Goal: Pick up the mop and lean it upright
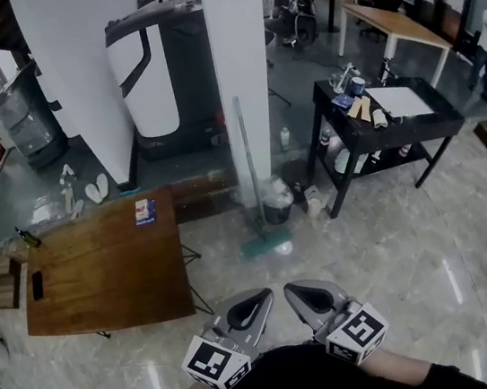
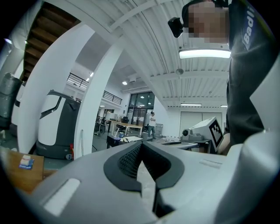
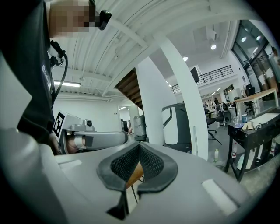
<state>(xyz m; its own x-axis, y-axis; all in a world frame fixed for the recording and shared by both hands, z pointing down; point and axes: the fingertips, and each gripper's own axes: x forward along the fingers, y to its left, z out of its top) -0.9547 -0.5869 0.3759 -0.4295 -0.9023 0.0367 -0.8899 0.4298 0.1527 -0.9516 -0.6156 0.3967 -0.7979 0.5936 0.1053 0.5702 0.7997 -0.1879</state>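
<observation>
- Head view shows the mop on the floor. Its thin handle stands close to upright against the white pillar, and its teal head lies flat on the tiles at the pillar's foot. By the look of it, the leaning is already done.
- The left gripper and right gripper sit side by side at the bottom edge of that view, close to the person's body and well apart from the mop.
- In the left gripper view the fingers are clenched tip to tip with nothing between them. In the right gripper view the fingers are clenched the same way, also empty.
- Handling, as a judgement:
  - The mop looks light and stiff, with a smooth round handle that could slip or twist in a loose pinch.
  - A hold around mid-handle should balance it best.
  - The flat head will likely pivot and slide on the glossy floor, so the lean depends on the pillar.
- A small bin lined with a pale bag stands just beside the handle, on its right. Its contents cannot be made out.
- A blue cup stands near the far left corner of the black surface; its inside is hidden.
- A bottle stands on the floor behind the pillar.
- A big grey jug stands at the far left, and how full it is cannot be told.
</observation>
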